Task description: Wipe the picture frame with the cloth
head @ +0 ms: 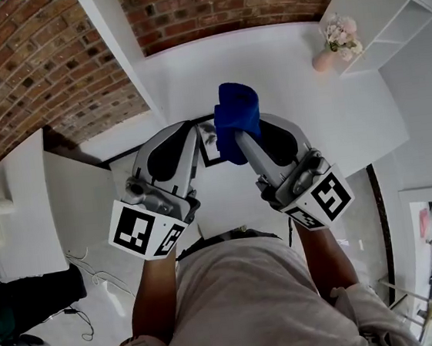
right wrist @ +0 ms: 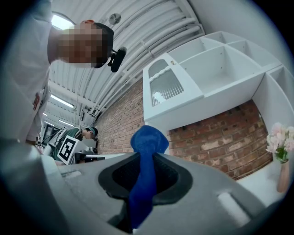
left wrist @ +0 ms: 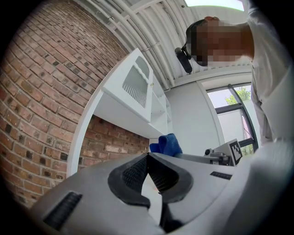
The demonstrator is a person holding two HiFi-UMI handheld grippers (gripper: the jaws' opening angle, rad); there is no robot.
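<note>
- Head view first: both grippers are held side by side above the white table (head: 290,74), tips pointing away from the person.
- Left gripper (head: 189,129) has its tongs closed tip to tip. In the left gripper view its (left wrist: 148,156) dark pads meet at the front with nothing caught between them.
- Right gripper (head: 242,146) is clamped on the blue cloth (head: 237,115). The right gripper view shows the cloth (right wrist: 148,140) bunched into a rounded knob above the tongs, with a strip running down between the pads.
- From the left gripper view, that cloth (left wrist: 167,143) pokes up just past the left gripper's own body.
- Picture frame (head: 209,142), dark-edged, shows in the narrow gap between the two grippers. The cloth overlaps its right side. I can't tell whether anything touches it.
- Pink flowers in a vase (head: 337,42) stand at the table's far right corner, well apart from the grippers.
- A brick wall (head: 27,81) runs behind and to the left.
</note>
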